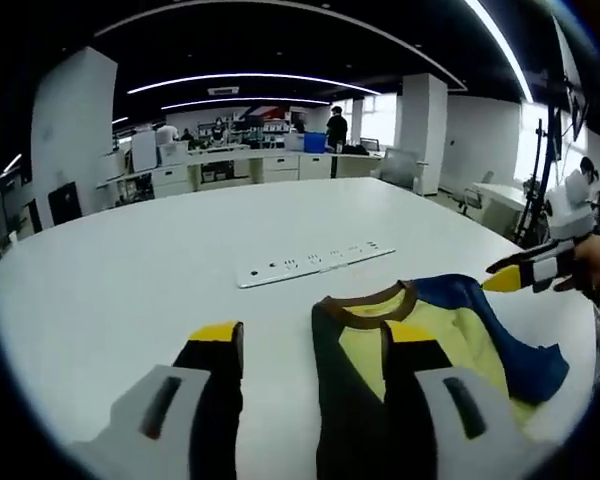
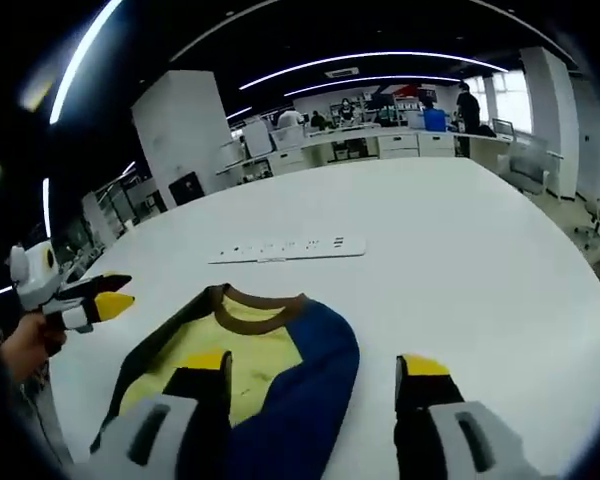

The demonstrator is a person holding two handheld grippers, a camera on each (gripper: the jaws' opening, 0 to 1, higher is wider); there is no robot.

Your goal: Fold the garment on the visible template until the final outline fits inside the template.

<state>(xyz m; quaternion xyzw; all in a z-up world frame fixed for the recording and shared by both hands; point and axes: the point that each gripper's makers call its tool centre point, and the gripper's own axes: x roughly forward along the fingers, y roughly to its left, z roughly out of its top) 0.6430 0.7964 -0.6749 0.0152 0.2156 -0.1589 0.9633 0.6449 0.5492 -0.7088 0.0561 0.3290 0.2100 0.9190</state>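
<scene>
A yellow garment (image 1: 450,340) with a brown collar, a dark left side and a blue right side lies flat on the white table (image 1: 130,280), near its front edge. My left gripper (image 1: 315,335) hovers open above its left part, the right jaw over the yellow cloth and the left jaw over bare table. My right gripper (image 2: 313,365) is open too, its left jaw over the yellow chest and its right jaw past the blue edge (image 2: 310,390). Each gripper appears in the other's view: the right gripper (image 1: 525,272) and the left gripper (image 2: 90,295). Neither holds anything.
A long white strip (image 1: 315,262) with small markings lies on the table beyond the collar, seen again as the strip (image 2: 285,250). Desks, pillars and people stand in the office far behind. A person's hand (image 2: 25,350) holds the left gripper.
</scene>
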